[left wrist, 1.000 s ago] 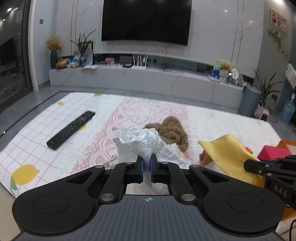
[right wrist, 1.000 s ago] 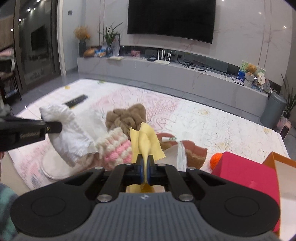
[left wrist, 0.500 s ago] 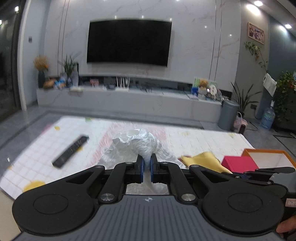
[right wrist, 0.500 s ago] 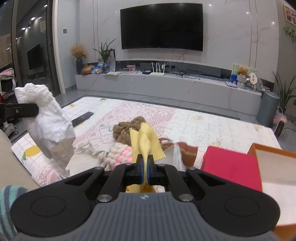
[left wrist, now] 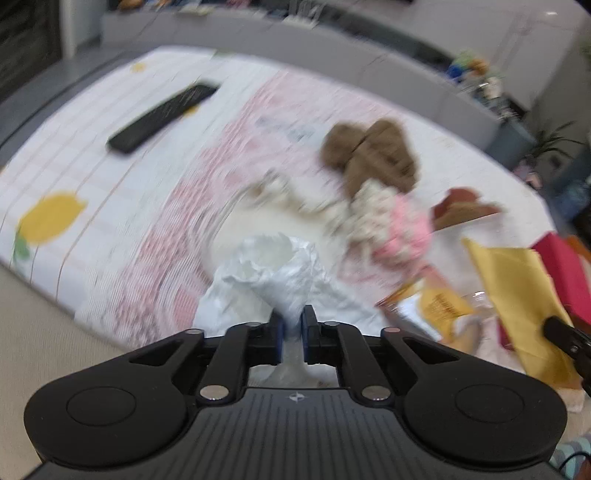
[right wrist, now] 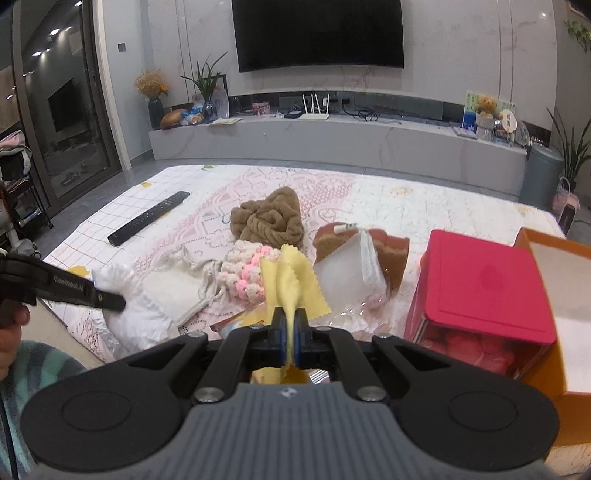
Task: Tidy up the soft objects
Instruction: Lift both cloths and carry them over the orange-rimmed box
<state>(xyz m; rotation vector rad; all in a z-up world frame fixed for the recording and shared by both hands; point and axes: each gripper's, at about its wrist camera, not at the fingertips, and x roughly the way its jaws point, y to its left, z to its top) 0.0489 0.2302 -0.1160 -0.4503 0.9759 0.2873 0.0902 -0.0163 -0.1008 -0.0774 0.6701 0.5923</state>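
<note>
Two grippers over a cluttered mat: left gripper (left wrist: 291,325) fingers opening around white cloth (left wrist: 273,273); right gripper (right wrist: 291,325) clamps yellow cloth (right wrist: 291,284).

Black remote (right wrist: 149,217) on the patterned mat (right wrist: 406,201), television (right wrist: 319,33) beyond

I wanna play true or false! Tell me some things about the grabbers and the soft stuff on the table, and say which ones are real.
1. The right gripper pinches a yellow cloth. True.
2. The left gripper has a white crumpled cloth between its jaws. True; the jaws are opening.
3. The black remote lies on top of the red box. False; it lies apart, on the patterned tablecloth.
4. The brown knitted piece is inside the orange box. False; it lies on the tablecloth.
5. The pink-and-cream knitted piece sits just in front of the brown one. True.
</note>
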